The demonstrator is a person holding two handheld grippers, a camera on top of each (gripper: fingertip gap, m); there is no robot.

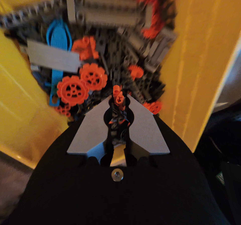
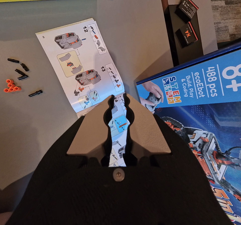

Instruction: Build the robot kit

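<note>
Inside yellow box (image 1: 189, 75): left tongs (image 1: 118, 97) pinch orange connector (image 1: 119, 99) | right tongs (image 2: 118, 96) empty, barely parted.

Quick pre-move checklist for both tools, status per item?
1. Left tool has a part: ok, jaws nearly closed around a small orange connector at the tips.
2. Grip firm: cannot tell, the view is motion-blurred.
3. Left tool over the parts pile in the yellow bin: ok, orange gears just left of it.
4. Right tool free: ok, narrowly open with nothing between, above the instruction booklet.
5. Loose black pins and orange connector cluster on the table: ok, apart from the right tool.
6. Blue box near right tool: ok, no contact seen.
</note>
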